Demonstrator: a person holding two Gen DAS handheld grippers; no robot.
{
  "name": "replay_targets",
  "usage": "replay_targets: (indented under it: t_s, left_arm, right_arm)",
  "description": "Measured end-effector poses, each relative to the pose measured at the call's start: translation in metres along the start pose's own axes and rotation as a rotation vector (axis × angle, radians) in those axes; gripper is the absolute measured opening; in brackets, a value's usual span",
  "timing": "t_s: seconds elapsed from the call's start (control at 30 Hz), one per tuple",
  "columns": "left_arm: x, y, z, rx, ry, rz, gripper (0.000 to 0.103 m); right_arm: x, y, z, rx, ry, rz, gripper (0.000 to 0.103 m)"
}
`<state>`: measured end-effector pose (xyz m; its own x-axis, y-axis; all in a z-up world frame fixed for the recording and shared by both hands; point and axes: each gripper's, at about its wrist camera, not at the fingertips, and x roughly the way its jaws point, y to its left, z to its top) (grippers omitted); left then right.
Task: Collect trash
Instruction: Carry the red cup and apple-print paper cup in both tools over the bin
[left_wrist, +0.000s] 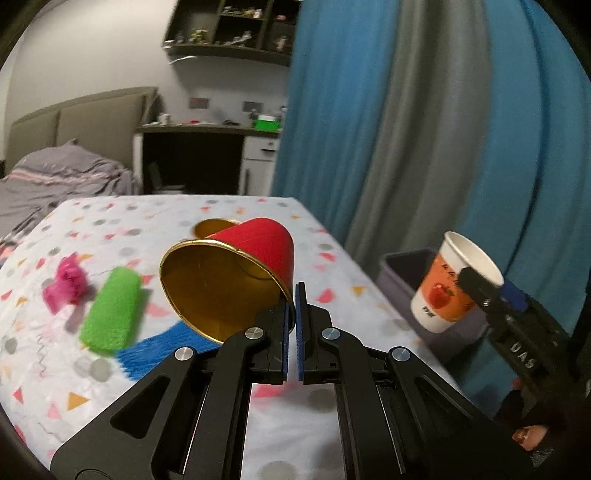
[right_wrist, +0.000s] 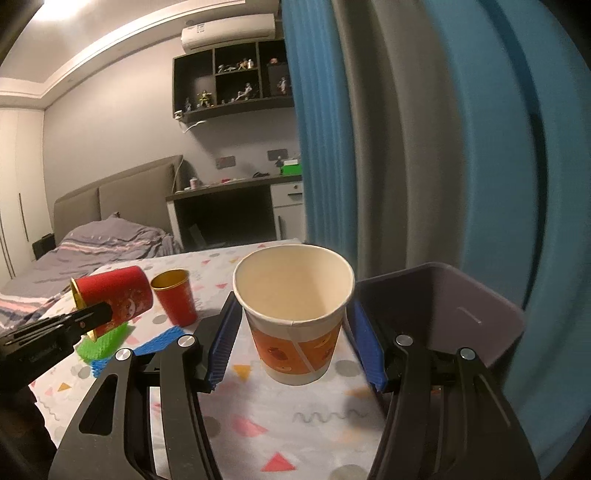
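Note:
My left gripper (left_wrist: 295, 295) is shut on the rim of a red paper cup with a gold inside (left_wrist: 236, 273) and holds it tilted above the table; it also shows in the right wrist view (right_wrist: 118, 295). My right gripper (right_wrist: 295, 332) is shut on a white and orange paper cup (right_wrist: 295, 317), held upright near the table's right edge; that cup shows in the left wrist view (left_wrist: 450, 284). A second red cup (right_wrist: 175, 297) stands upright on the table. A grey trash bin (right_wrist: 443, 314) stands just past the table's right edge.
The table (right_wrist: 258, 424) has a white cloth with coloured shapes. On it lie a green sponge-like piece (left_wrist: 110, 310), a pink crumpled scrap (left_wrist: 66, 284) and a blue piece (left_wrist: 162, 349). Blue and grey curtains (left_wrist: 406, 129) hang at the right. A bed (left_wrist: 55, 177) is behind.

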<state>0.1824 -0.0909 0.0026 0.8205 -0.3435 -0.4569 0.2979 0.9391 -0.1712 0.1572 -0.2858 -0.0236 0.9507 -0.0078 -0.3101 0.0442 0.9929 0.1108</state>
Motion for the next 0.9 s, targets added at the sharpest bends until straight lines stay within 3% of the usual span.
replay_targets:
  t_s: [0.3, 0.57, 0.9]
  left_arm:
    - [0.024, -0.072, 0.009, 0.102, -0.007, -0.131, 0.002]
    - [0.058, -0.119, 0.012, 0.152, 0.005, -0.232, 0.002]
    - [0.107, -0.155, 0.008, 0.171, 0.073, -0.32, 0.002]
  right_arm:
    - [0.002, -0.06, 0.0, 0.023, -0.038, -0.124, 0.057]
    - [0.024, -0.105, -0.01, 0.054, -0.011, -0.197, 0.057]
    - [0.043, -0.121, -0.025, 0.038, 0.039, -0.214, 0.058]
